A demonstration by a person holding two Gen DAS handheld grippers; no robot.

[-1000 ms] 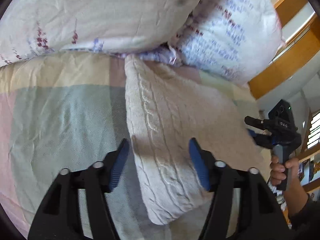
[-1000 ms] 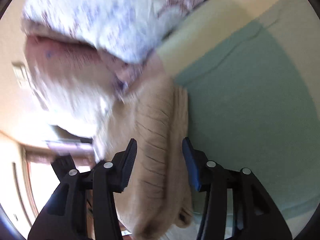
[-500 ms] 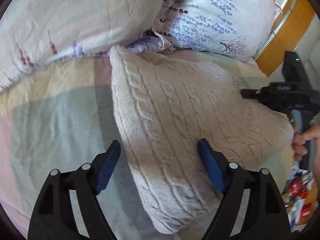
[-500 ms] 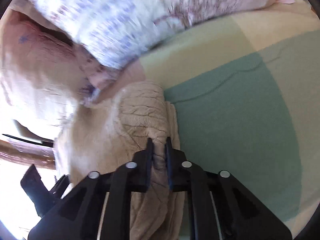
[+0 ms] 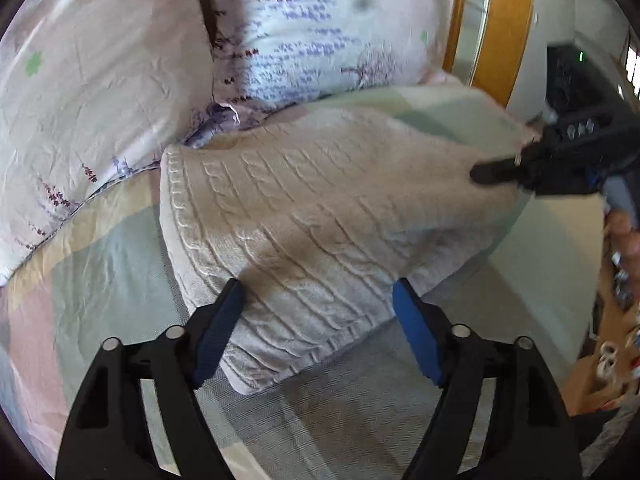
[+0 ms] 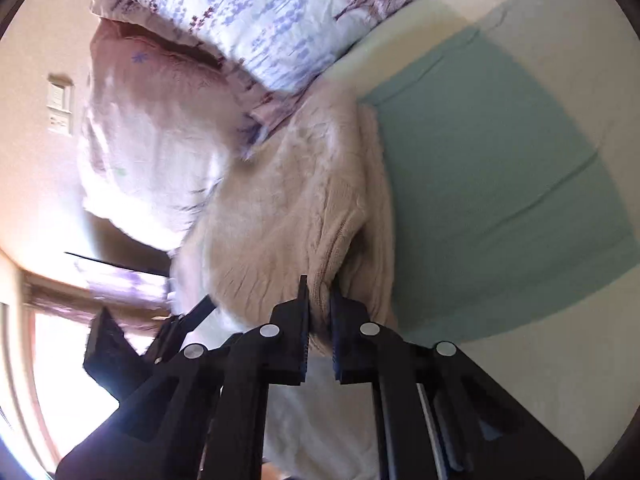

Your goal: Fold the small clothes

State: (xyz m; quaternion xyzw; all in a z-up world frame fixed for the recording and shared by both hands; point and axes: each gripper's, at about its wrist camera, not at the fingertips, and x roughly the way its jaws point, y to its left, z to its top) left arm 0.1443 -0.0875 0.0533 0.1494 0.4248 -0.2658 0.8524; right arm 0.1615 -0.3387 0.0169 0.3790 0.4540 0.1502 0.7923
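left gripper (image 5: 316, 320) spread wide, low and level — right gripper (image 6: 319, 300) pinched nearly closed, reaching sideways.

- The sweater (image 5: 320, 216) lies on the bed (image 5: 100, 272), filling the middle of the left wrist frame; its far edge touches the pillows.
- Two pillows sit behind it: one pillow (image 5: 92, 80) at upper left, the second pillow (image 5: 320, 32) at upper centre, side by side and touching.
- The left gripper (image 5: 316, 320) sits at the bottom centre, one of its fingers (image 5: 218, 326) on each side of the sweater's near corner.
- The right gripper (image 5: 496, 172) meets the sweater's edge at the right of the frame.
- In the right wrist frame, its fingers (image 6: 302, 320) pinch a fold of sweater at lower centre, with bed to the right and pillows at upper left.
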